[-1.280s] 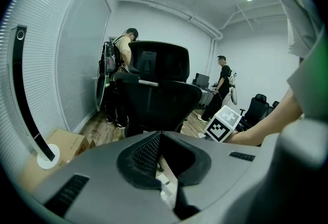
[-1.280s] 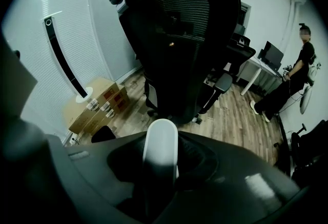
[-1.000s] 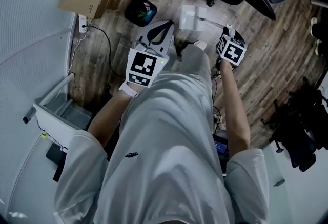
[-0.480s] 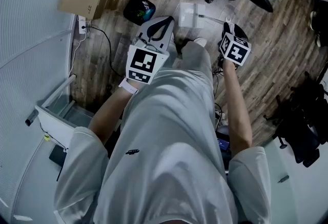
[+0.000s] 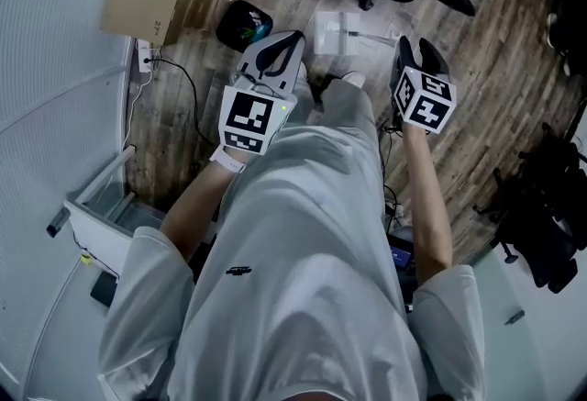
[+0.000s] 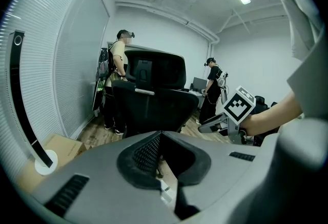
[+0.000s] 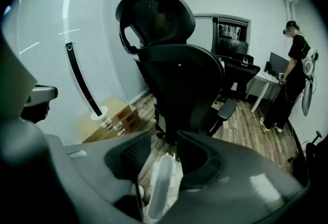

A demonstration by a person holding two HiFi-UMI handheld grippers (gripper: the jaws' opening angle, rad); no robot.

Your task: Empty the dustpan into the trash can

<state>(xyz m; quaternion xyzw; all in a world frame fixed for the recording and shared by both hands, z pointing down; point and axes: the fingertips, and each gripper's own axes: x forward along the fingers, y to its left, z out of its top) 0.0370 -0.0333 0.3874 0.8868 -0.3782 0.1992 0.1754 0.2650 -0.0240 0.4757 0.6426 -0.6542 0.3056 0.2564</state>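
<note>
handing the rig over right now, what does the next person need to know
Left hand-held gripper: jaws together, empty.
Right hand-held gripper: jaws apart, the white dustpan handle in the gap, not clamped.
The dustpan sits on the floor, just right of the black trash can.
Done: can't tell whether the pan has been emptied.
Left: probably check the pan, close on the handle, lift and tip it over the can.

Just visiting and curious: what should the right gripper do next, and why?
Probably lower the right gripper and shut it on the handle of the dustpan. Its jaws stand apart above the handle, and the dustpan sits on the floor beside the trash can, so it must be gripped before tipping.
</note>
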